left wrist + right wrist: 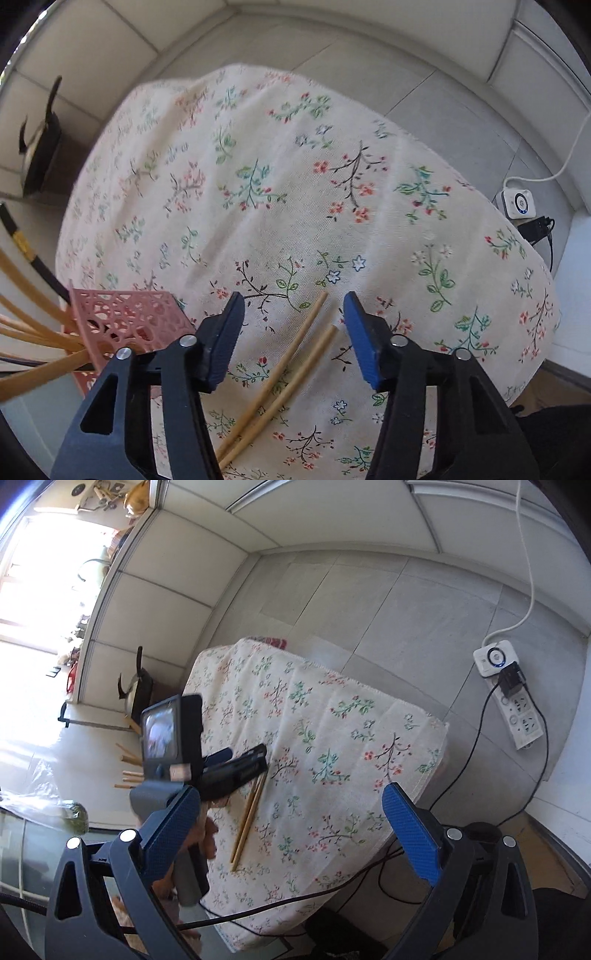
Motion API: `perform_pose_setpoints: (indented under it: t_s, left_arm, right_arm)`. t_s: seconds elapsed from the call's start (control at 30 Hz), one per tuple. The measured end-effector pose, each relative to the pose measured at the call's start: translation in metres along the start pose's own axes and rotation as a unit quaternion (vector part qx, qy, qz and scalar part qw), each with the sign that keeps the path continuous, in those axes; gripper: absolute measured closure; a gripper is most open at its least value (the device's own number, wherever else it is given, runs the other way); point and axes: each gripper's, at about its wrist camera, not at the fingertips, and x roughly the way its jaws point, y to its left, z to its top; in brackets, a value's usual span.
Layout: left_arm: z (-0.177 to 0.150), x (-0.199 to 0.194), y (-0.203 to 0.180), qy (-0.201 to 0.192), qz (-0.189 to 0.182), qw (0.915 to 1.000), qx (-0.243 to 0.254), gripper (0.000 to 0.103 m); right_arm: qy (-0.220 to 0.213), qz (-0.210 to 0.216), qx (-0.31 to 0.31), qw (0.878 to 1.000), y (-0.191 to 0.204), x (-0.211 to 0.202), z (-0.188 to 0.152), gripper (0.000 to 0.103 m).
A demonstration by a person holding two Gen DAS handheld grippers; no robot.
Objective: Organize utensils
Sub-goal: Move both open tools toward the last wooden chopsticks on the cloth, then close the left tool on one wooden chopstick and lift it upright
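Two wooden chopsticks lie side by side on the floral tablecloth. My left gripper is open just above them, its blue pads on either side of their far ends. A pink perforated holder with several chopsticks stands to its left. In the right wrist view the two chopsticks lie on the cloth by the left gripper. My right gripper is open and empty, held high above the table.
A white power strip with cables lies on the grey floor to the right, and also shows in the left wrist view. A kettle sits left of the table. A cable runs past the table's near edge.
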Motion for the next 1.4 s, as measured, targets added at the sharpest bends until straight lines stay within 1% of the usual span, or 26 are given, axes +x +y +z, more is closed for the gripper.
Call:
perform_pose_setpoints:
  t_s: [0.03, 0.1, 0.13, 0.17, 0.27, 0.3, 0.33, 0.43, 0.53, 0.6, 0.7, 0.8, 0.87, 0.9, 1.0, 1.07, 1.13, 1.23, 1.3, 1.33, 1.4]
  left_arm:
    - [0.0, 0.003, 0.002, 0.008, -0.005, 0.9999, -0.003, 0.058]
    - [-0.001, 0.011, 0.004, 0.025, -0.011, 0.9996, -0.003, 0.069]
    - [-0.002, 0.013, 0.004, 0.028, -0.01, 0.9995, -0.003, 0.071]
    - [-0.003, 0.017, 0.006, 0.033, -0.014, 0.9993, -0.007, 0.076]
    - [-0.006, 0.022, 0.014, 0.028, -0.042, 0.9984, -0.026, 0.084]
    - [-0.007, 0.022, 0.015, 0.026, -0.051, 0.998, -0.029, 0.088]
    - [-0.009, 0.022, 0.015, 0.023, -0.054, 0.9979, -0.027, 0.089]
    - [-0.021, 0.017, 0.008, -0.001, -0.033, 0.9994, -0.008, 0.092]
    - [-0.039, 0.005, -0.002, -0.044, -0.014, 0.9989, 0.003, 0.094]
    - [-0.054, -0.007, -0.008, -0.076, 0.007, 0.997, 0.012, 0.096]
    - [-0.084, -0.032, -0.013, -0.134, 0.032, 0.9902, 0.022, 0.097]
    - [-0.119, -0.063, 0.0, -0.176, 0.019, 0.9842, -0.003, 0.097]
    - [-0.134, -0.084, 0.004, -0.195, 0.014, 0.9806, -0.017, 0.097]
    - [-0.147, -0.095, 0.011, -0.206, 0.011, 0.9781, -0.025, 0.098]
    - [-0.168, -0.115, 0.031, -0.233, 0.004, 0.9711, -0.052, 0.098]
    - [-0.187, -0.131, 0.047, -0.254, -0.009, 0.964, -0.079, 0.098]
    - [-0.2, -0.14, 0.06, -0.27, -0.019, 0.9573, -0.102, 0.098]
    - [-0.214, -0.145, 0.074, -0.285, -0.023, 0.9498, -0.126, 0.098]
    - [-0.22, -0.149, 0.084, -0.294, -0.025, 0.9455, -0.138, 0.098]
    - [-0.222, -0.153, 0.09, -0.301, -0.027, 0.9419, -0.146, 0.098]
    - [-0.225, -0.158, 0.098, -0.31, -0.035, 0.9376, -0.155, 0.098]
  right_arm:
    - [0.006, 0.002, 0.0, 1.0, 0.0, 0.002, -0.001, 0.007]
    - [0.015, 0.003, 0.001, 1.0, 0.0, 0.003, 0.0, 0.007]
    - [0.018, 0.004, 0.002, 1.0, 0.0, 0.004, 0.0, 0.007]
    - [0.019, 0.004, 0.003, 1.0, -0.001, 0.005, -0.001, 0.007]
    - [0.02, -0.002, 0.004, 1.0, -0.001, 0.007, -0.001, 0.007]
    - [0.022, -0.004, 0.004, 1.0, -0.001, 0.009, -0.002, 0.007]
    - [0.026, -0.007, 0.004, 1.0, -0.002, 0.011, -0.002, 0.007]
    - [0.034, -0.017, 0.002, 0.999, -0.004, 0.017, -0.001, 0.007]
    - [0.03, -0.032, 0.006, 0.999, -0.007, 0.021, 0.001, 0.007]
    - [0.029, -0.038, 0.009, 0.999, -0.009, 0.023, 0.001, 0.007]
    - [0.032, -0.052, 0.004, 0.998, -0.008, 0.03, 0.0, 0.007]
    - [0.042, -0.07, -0.01, 0.997, -0.002, 0.044, -0.004, 0.007]
    - [0.047, -0.087, -0.026, 0.995, 0.005, 0.055, -0.008, 0.007]
    - [0.051, -0.095, -0.035, 0.993, 0.009, 0.063, -0.01, 0.007]
    - [0.069, -0.112, -0.052, 0.99, 0.021, 0.086, -0.017, 0.007]
    - [0.082, -0.12, -0.061, 0.987, 0.032, 0.106, -0.023, 0.007]
    - [0.085, -0.129, -0.069, 0.986, 0.043, 0.12, -0.027, 0.008]
    - [0.094, -0.138, -0.07, 0.983, 0.056, 0.147, -0.031, 0.014]
    - [0.103, -0.154, -0.068, 0.98, 0.062, 0.167, -0.034, 0.025]
    - [0.107, -0.164, -0.069, 0.978, 0.065, 0.177, -0.035, 0.027]
    - [0.116, -0.178, -0.071, 0.975, 0.069, 0.194, -0.038, 0.035]
